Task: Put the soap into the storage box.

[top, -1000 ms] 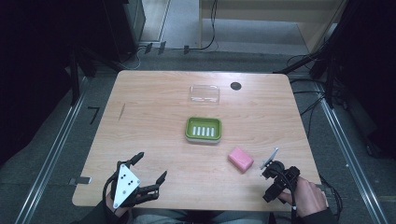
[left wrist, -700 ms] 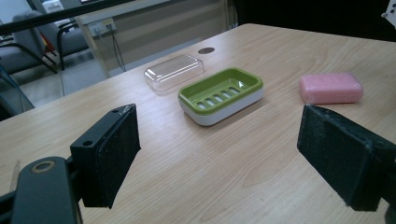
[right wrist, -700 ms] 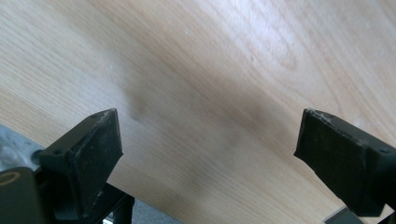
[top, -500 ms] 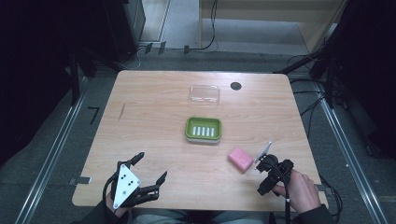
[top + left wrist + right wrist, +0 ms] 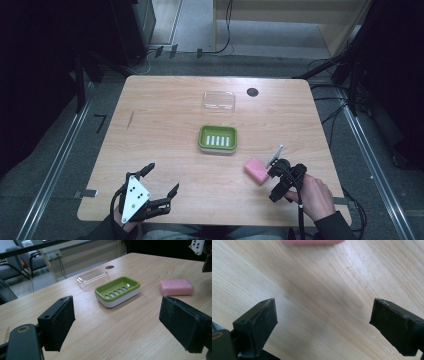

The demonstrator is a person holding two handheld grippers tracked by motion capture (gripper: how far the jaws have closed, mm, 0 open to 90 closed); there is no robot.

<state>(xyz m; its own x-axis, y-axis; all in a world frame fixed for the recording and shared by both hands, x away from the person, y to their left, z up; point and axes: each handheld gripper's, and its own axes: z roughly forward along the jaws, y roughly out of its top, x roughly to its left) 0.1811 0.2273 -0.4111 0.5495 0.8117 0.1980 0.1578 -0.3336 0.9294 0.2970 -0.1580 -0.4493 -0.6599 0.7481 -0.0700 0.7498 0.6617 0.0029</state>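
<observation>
The step in hand looks like an approach to the pink soap bar, which lies on the wooden table just right of and nearer than the green soap dish; the right gripper hovers just beside the bar, jaws spread wide with nothing between them, the soap's edge showing beyond them; next, I judge, the jaws must straddle the bar and close; the left gripper rests at the near left edge, also wide open and empty; the clear lid and a dark round disc lie farther back, well apart; nothing blocks the short path to the dish.
</observation>
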